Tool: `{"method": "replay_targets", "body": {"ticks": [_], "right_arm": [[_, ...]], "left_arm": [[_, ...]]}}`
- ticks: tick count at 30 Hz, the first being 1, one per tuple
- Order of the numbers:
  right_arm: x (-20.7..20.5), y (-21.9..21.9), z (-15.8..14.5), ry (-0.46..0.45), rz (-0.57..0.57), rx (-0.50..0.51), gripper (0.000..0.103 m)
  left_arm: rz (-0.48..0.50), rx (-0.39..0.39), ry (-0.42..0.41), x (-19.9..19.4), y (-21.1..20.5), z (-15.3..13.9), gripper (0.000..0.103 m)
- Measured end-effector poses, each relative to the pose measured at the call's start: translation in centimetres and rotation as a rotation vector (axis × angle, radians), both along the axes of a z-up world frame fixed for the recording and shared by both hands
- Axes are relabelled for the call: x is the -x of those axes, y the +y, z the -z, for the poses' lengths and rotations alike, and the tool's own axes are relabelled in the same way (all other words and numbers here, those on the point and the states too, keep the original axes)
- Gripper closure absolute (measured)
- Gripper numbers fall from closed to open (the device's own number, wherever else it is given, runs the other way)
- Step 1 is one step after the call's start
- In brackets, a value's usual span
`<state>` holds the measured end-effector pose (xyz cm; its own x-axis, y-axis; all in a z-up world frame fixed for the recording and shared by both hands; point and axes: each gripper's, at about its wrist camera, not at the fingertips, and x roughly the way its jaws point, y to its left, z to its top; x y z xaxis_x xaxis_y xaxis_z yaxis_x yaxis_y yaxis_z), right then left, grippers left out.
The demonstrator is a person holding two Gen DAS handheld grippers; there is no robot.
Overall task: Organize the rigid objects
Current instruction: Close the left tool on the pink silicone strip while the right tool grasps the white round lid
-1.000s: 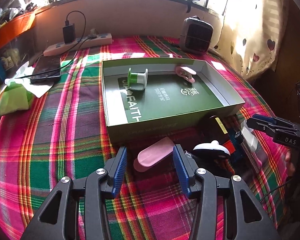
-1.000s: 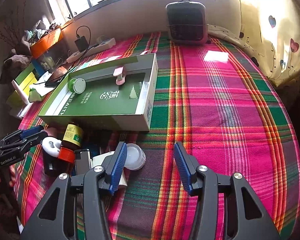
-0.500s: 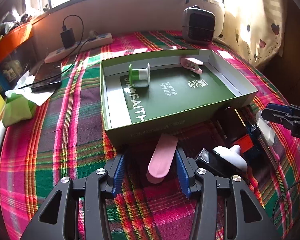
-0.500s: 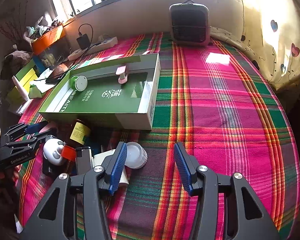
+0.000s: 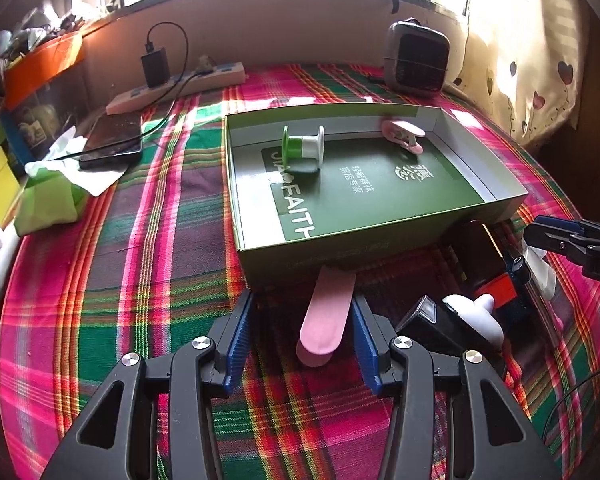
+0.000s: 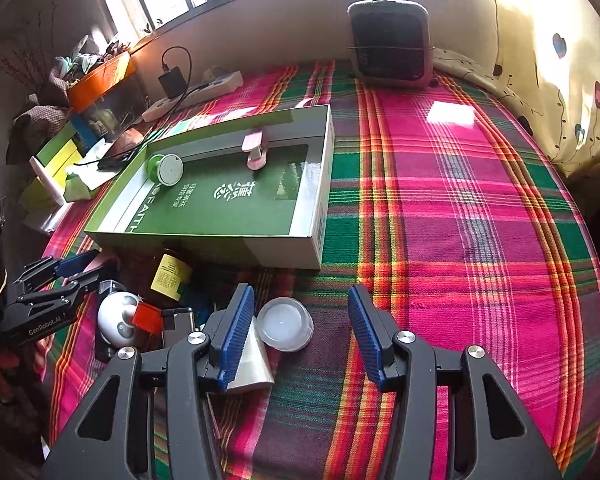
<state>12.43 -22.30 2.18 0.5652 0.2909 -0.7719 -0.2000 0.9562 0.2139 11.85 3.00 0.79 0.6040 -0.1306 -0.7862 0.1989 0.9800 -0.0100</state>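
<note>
The plaid cloth [image 6: 460, 208] looks woven and matt; the green box [image 5: 340, 254] is cardboard with a glossy printed floor; the pink case [image 5: 327, 318] looks smooth plastic; the round lid [image 6: 285, 323] is translucent plastic.

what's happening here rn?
Someone with two handheld grippers is sorting loose items into the green box. The left gripper is open around a flat pink piece lying against the box front, not gripped. The right gripper hangs open over a clear round lid. A green spool and pink clip are already inside.
</note>
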Motion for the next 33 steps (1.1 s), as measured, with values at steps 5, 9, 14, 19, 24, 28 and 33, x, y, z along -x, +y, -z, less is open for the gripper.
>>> {"method": "replay_targets", "body": {"ticks": [5,9,14,19,24,28,33], "right_arm": [[-0.1,0.2,0.2,0.015,0.026,0.063,0.053],[0.2,-0.7,0.5,0.025,0.056,0.093,0.053],[0.3,-1.4,0.6,0.021,0.073,0.112,0.053],[0.6,-1.2,0.8,0.000,0.068,0.168,0.053],[0.9,-0.9,0.9,-0.017,0.066,0.212,0.053],[0.9,-0.9,1.0,-0.023,0.069,0.209,0.053],[1.2,-0.9,1.0,-0.034,0.074,0.205,0.053]], "left_arm": [[-0.009,0.003,0.003,0.1,-0.1,0.0,0.058],[-0.012,0.005,0.003,0.1,0.0,0.0,0.058],[-0.027,0.014,0.005,0.1,0.0,0.0,0.058],[-0.032,0.006,0.006,0.0,0.0,0.0,0.058],[-0.041,-0.016,0.007,-0.2,-0.5,0.0,0.057],[-0.052,-0.023,0.006,-0.4,-0.7,0.1,0.057],[-0.079,-0.032,0.004,-0.6,-1.1,0.1,0.057]]}}
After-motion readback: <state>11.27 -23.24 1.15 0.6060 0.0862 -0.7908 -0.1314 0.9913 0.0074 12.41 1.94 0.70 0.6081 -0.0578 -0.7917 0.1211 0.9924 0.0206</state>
